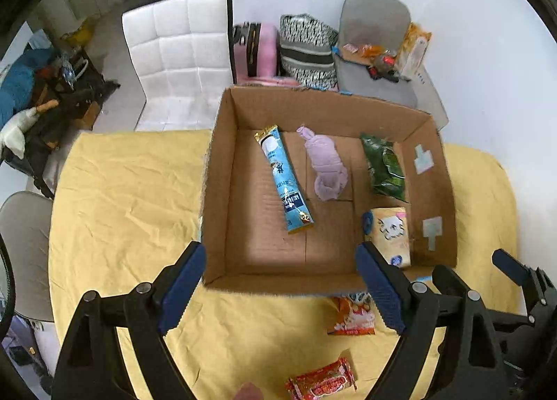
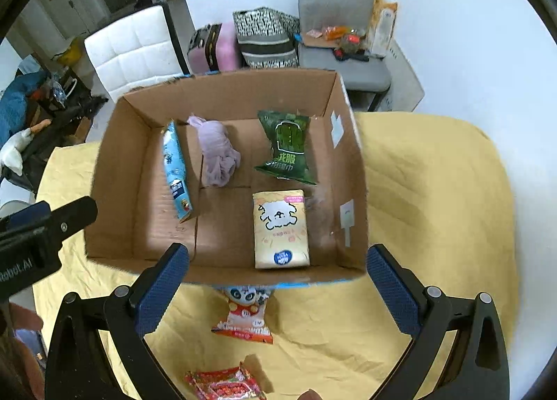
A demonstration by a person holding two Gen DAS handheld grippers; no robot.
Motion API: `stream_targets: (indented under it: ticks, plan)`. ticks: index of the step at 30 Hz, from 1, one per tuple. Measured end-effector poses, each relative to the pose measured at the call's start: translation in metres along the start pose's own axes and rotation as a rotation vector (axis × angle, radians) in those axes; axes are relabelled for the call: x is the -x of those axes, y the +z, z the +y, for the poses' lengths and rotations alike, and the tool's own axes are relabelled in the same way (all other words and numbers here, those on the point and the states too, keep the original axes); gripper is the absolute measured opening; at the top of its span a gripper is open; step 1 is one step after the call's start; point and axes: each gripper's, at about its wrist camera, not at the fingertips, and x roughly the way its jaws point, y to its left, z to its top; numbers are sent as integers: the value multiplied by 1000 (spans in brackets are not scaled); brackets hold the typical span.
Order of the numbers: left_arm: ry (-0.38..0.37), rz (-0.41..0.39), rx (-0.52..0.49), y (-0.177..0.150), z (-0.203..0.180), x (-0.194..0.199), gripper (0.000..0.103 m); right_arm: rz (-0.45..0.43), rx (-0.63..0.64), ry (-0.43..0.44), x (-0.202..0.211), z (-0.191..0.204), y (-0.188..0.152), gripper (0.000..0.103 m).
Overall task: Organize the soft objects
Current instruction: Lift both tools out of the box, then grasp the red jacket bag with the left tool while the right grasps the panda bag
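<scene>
Red packet point(image 2: 222, 384) below open right claw point(image 2: 278, 290)

Behind the yellow tablecloth point(image 1: 132, 191) stand a white padded chair point(image 1: 177, 52), beside it a pink suitcase point(image 1: 257, 48) and patterned bag point(image 1: 306, 48), then a cluttered grey chair point(image 1: 376, 27) against the wall.
</scene>
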Motion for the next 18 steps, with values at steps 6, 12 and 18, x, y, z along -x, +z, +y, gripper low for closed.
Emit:
stream_targets:
  ticks: [6,12,18]
  plan:
    - [20,-77,-25,-23,-10,41,88,-66,2,4,38,-5,-17,103]
    - [39,-116,-38,-53,-18,66,88,-42,-21,45,55,-23,-45,103]
    - [71,42,-191,-139,-45,24,88,117,-85,36,22,-73,-127,103]
